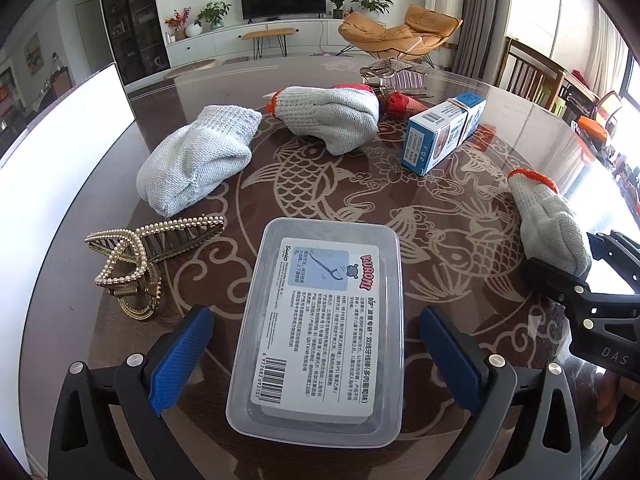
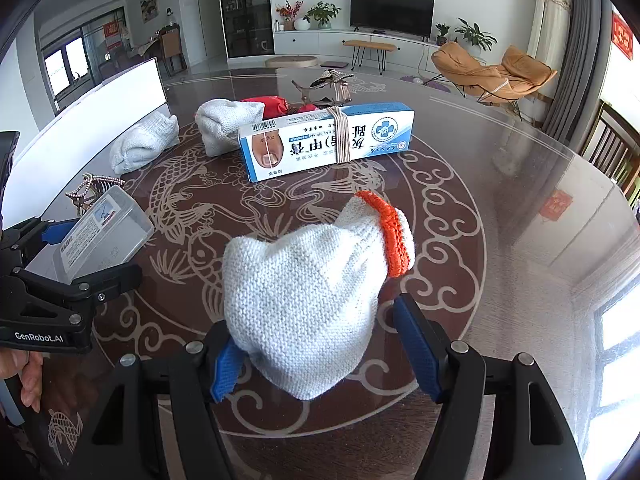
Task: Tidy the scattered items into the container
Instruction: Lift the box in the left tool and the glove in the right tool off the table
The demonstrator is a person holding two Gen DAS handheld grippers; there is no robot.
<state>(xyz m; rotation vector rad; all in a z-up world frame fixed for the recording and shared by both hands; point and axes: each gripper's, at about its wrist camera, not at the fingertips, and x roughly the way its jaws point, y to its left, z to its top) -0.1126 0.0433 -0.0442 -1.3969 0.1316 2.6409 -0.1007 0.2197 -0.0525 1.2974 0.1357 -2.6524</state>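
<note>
A clear plastic container (image 1: 320, 328) with a white label lies on the table between the open fingers of my left gripper (image 1: 316, 360); it also shows in the right wrist view (image 2: 108, 232). My right gripper (image 2: 324, 356) is open around a rolled white glove with an orange cuff (image 2: 308, 300), which also shows in the left wrist view (image 1: 552, 228). The glove rests on the table. Scattered around are a grey sock roll (image 1: 196, 160), a second white glove (image 1: 332, 116), a blue and white cream box (image 1: 444, 132), a pearl hair claw (image 1: 140, 260) and a clear hair claw (image 1: 396, 74).
The round dark table (image 1: 400, 200) has a glass top with fish patterns. A red item (image 1: 400, 104) lies behind the second glove. A white board (image 1: 60, 152) stands at the table's left edge. Chairs stand at the far right.
</note>
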